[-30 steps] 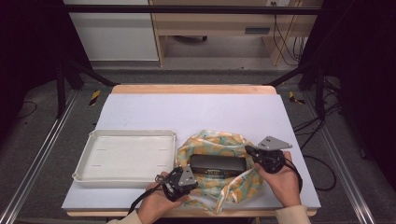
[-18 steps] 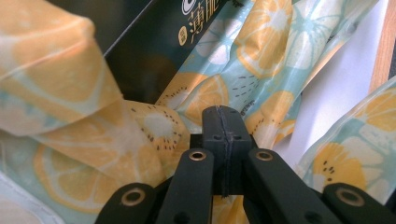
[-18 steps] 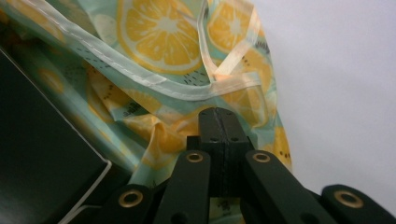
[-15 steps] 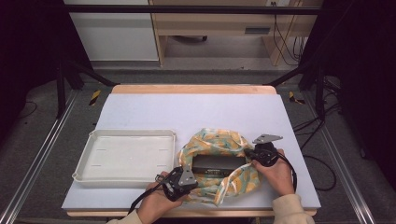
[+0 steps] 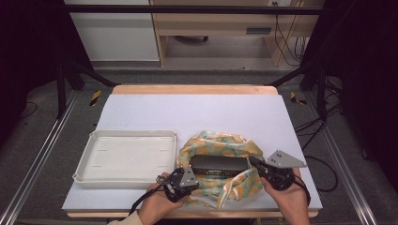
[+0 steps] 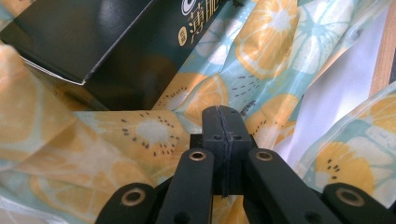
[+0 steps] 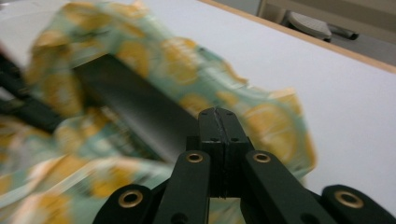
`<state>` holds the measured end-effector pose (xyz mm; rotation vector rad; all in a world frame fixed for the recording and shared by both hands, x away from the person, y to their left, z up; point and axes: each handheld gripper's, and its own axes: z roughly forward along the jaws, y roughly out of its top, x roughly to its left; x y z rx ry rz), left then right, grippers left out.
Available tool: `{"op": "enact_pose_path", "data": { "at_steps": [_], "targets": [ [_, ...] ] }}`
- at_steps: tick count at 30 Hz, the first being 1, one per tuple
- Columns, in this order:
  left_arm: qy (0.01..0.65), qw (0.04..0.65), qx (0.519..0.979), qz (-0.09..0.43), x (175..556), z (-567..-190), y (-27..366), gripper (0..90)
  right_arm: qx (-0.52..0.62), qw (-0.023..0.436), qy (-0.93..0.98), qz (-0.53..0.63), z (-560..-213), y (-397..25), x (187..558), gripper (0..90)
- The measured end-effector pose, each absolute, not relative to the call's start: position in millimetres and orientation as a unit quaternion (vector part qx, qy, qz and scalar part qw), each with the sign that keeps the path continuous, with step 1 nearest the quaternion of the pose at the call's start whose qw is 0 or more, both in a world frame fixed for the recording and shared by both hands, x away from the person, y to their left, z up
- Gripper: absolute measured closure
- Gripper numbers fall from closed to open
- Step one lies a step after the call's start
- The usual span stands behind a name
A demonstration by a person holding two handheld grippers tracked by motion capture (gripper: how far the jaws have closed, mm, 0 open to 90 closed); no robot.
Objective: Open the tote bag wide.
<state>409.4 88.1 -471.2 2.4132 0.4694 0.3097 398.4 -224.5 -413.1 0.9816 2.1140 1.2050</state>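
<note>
We see the left gripper (image 6: pixel 223 112) with its jaws pressed fully together; a thin sheet line runs down the seam between them, so it seems to pinch the near edge of the bag (image 6: pixel 140 135), though the film itself is hard to make out there. The right gripper (image 7: pixel 217 113) likewise has its jaws closed tight against each other at the bag's right side, and whether any film sits between them we cannot tell. In the high view the left gripper (image 5: pixel 184 180) and the right gripper (image 5: pixel 256 163) sit at the two ends of the bag (image 5: pixel 220 145), a plastic bag printed with orange slices, crumpled on the table (image 5: pixel 197 112) near its front edge. Inside its open mouth lies a black box (image 5: pixel 218 164). A white tray (image 5: pixel 126 157) rests just beside the bag, to its left.
</note>
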Motion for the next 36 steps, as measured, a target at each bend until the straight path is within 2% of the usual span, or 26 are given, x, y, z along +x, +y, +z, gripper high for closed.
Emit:
{"op": "enact_pose_path", "data": {
  "at_steps": [3,12,21,27,32,36],
  "targets": [
    [0.181,0.327,0.920,0.117,410,-471,88,90.0,0.347,0.233,0.796,0.437,-426,-218,378,90.0],
    [0.184,0.333,0.918,0.117,412,-468,91,90.0,0.346,0.179,0.852,0.351,-469,-209,382,90.0],
    [0.191,0.394,0.892,0.111,412,-433,103,90.0,0.351,0.166,0.860,0.332,-476,-208,386,90.0],
    [0.210,0.417,0.872,0.144,436,-400,111,90.0,0.350,0.166,0.861,0.331,-477,-208,387,90.0],
    [0.229,0.379,0.881,0.167,473,-396,106,90.0,0.348,0.168,0.861,0.329,-477,-207,386,90.0],
    [0.248,0.339,0.893,0.165,498,-408,100,90.0,0.348,0.167,0.862,0.330,-477,-208,386,90.0]
  ]
}}
